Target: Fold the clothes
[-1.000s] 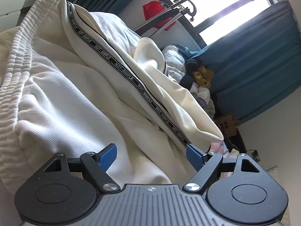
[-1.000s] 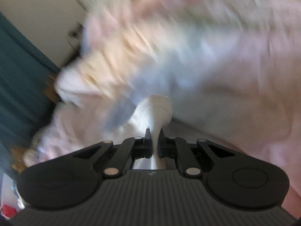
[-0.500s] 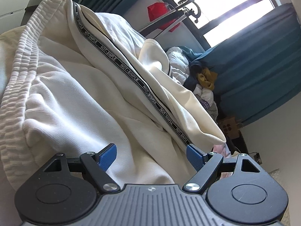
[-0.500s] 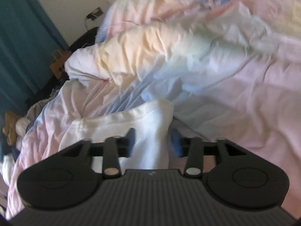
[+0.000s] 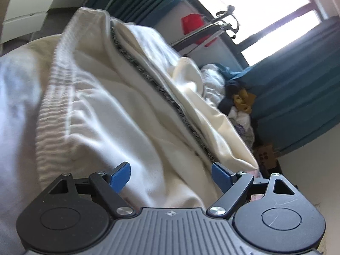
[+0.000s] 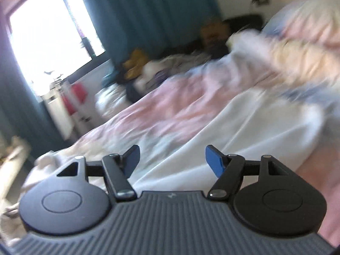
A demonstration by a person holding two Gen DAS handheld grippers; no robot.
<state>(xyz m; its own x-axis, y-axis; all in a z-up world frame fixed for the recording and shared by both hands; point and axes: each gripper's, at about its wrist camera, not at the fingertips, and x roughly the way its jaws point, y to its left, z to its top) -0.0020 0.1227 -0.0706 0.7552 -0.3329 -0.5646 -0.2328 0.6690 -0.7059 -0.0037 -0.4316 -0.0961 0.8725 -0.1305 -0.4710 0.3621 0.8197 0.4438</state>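
Observation:
White trousers (image 5: pixel 110 114) with a ribbed waistband (image 5: pixel 55 89) and a black lettered side stripe (image 5: pixel 170 102) lie bunched right in front of my left gripper (image 5: pixel 171 177). The left gripper is open, with cloth lying between its blue pads, not clamped. In the right wrist view the white cloth (image 6: pixel 244 127) lies flat on the pastel bedcover (image 6: pixel 170 106). My right gripper (image 6: pixel 172 161) is open and empty just above that cloth. The right view is motion-blurred.
A pile of mixed clothes (image 5: pixel 235 102) lies by the teal curtain (image 5: pixel 297 80); it also shows in the right wrist view (image 6: pixel 148 70). A red bag (image 5: pixel 195 27) hangs on a rack under the window. A crumpled pastel duvet (image 6: pixel 297 48) rises at the right.
My right gripper was shut on a fold of the white cloth, then opened and let it go; it has swung left towards the window. The left gripper has stayed open, shifting slightly.

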